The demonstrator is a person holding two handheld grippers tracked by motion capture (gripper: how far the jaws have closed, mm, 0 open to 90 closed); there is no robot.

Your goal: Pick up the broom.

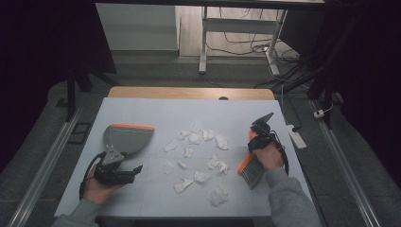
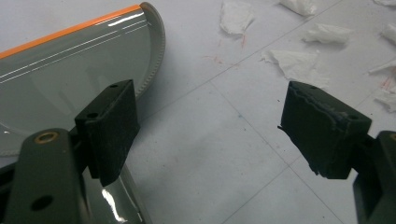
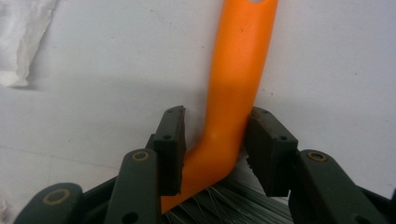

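Right claw (image 3: 215, 149) is clamped on the orange plastic handle of the grey-bristled brush (image 3: 236, 84); torn white paper scraps (image 1: 196, 158) lie to its left, the grey orange-edged dustpan (image 1: 125, 138) beyond, by the left claw (image 2: 210, 135), jaws apart.

Left gripper (image 2: 208, 135): black jaws, dark foam-like pads, frayed edge on one pad (image 2: 322, 128), brass rivets, dark grey links. Right gripper (image 3: 215, 149): same build, small screw holes. Black cables trail. Person: grey sweatshirt sleeves (image 1: 288, 198).
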